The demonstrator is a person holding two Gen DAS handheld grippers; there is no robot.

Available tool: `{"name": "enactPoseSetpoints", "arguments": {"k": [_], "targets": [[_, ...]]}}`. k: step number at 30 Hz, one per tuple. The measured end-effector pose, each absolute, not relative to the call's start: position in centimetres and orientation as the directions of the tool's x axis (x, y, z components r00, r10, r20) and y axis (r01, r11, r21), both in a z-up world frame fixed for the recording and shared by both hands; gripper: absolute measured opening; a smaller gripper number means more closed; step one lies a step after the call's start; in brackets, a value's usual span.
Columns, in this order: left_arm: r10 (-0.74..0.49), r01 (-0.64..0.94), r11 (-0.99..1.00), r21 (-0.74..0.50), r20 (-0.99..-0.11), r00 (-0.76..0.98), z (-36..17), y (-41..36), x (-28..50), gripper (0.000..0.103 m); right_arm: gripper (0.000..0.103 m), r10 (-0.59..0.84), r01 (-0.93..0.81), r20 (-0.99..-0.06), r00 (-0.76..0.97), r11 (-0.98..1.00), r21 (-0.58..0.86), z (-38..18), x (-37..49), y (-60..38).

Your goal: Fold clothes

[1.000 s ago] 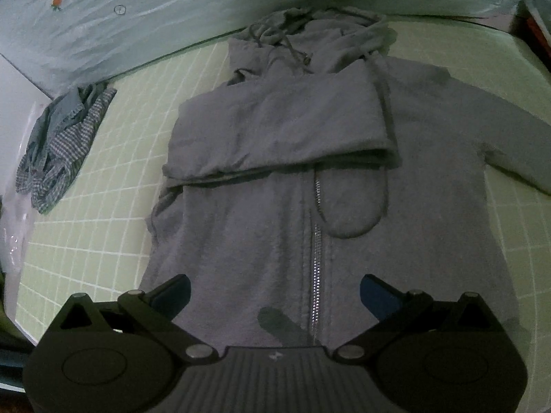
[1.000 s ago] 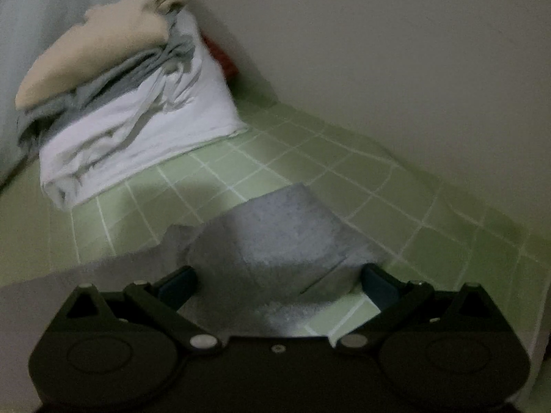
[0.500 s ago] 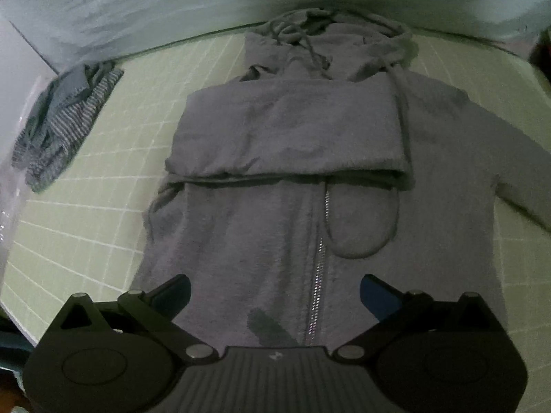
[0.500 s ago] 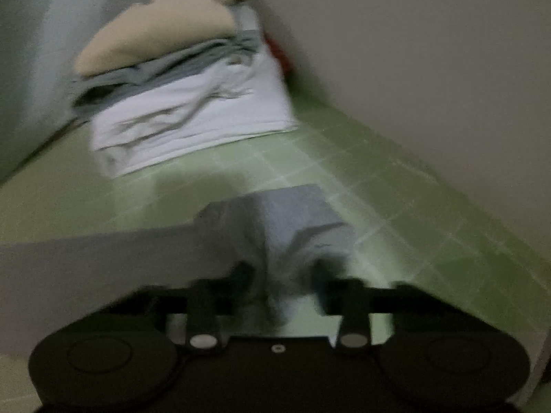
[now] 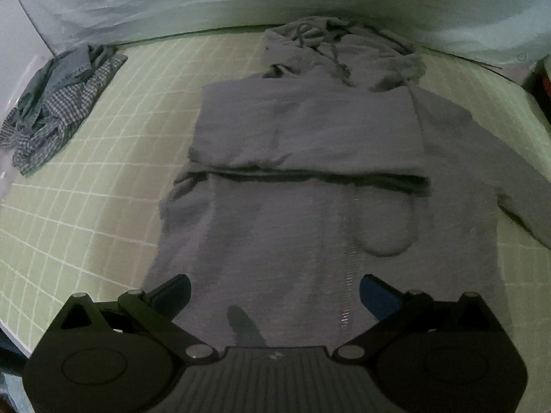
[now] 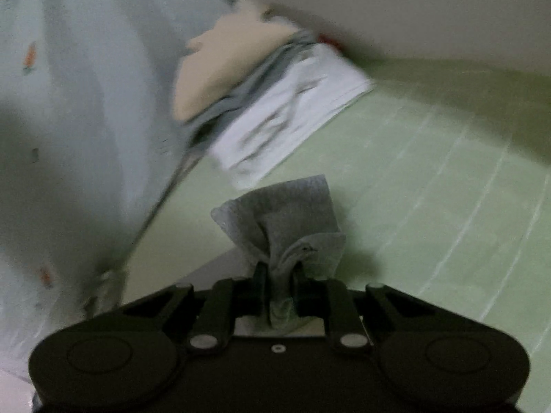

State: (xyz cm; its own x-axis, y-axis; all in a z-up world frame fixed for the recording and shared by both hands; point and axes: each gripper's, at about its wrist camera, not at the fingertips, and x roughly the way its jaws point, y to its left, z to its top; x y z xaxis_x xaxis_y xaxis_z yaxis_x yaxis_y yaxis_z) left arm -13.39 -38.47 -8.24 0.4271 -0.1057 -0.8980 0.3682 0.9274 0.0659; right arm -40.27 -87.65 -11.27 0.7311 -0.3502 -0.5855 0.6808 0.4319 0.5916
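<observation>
Left gripper (image 5: 275, 290): jaws spread wide, nothing between them; it hangs over the lower hem zone of the garment.
Grey hoodie (image 5: 296, 213): lies flat on its back on the green checked sheet (image 5: 103, 186), straight ahead of the left jaws, hood end farthest away.
Zip (image 5: 347, 261): runs up the front, slightly right of the midline between the left jaws.
Folded sleeve (image 5: 306, 134): laid crosswise over the chest, beyond the left jaws; its lower edge casts a dark line across the body.
Other sleeve (image 5: 516, 192): stretches off ahead and to the right of the left jaws, leaving the picture at the edge.
Hood and drawcord (image 5: 330, 44): bunched at the far end, touching the foot of the pale curtain (image 5: 206, 3).
Checked garment (image 5: 58, 103): crumpled heap far ahead and left of the left jaws, well apart from the hoodie.
Right gripper (image 6: 280, 272): jaws pressed together on a pinch of grey knit.
Sleeve cuff (image 6: 286, 216): stands up in folds just beyond the right jaws, lifted off the sheet.
Stack of folded laundry (image 6: 265, 103): white, grey and cream layers, far ahead of the right jaws against the wall; blurred.
</observation>
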Motion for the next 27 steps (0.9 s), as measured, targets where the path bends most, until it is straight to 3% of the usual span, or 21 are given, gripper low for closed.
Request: {"name": "enactPoseSetpoints", "arguments": {"k": [10, 14, 27], "targets": [[-0.13, 0.343, 0.939, 0.032, -0.889, 0.44, -7.9, -30.6, -9.2, 0.103, 0.015, -0.187, 0.486, -0.453, 0.872, 0.442, 0.754, -9.4, -32.8, -75.7], [-0.12, 0.312, 0.95, 0.023, -0.895, 0.431, -8.3, -27.4, -7.5, 0.103, 0.015, -0.121, 0.451, -0.449, 0.885, 0.46, 0.765, -9.1, -29.3, -71.1], [-0.118, 0.27, 0.963, 0.0, -0.901, 0.418, -8.6, -19.1, -2.9, 0.103, 0.015, 0.019, 0.276, -0.301, 0.953, 0.35, 0.895, -8.0, -19.1, -61.1]]}}
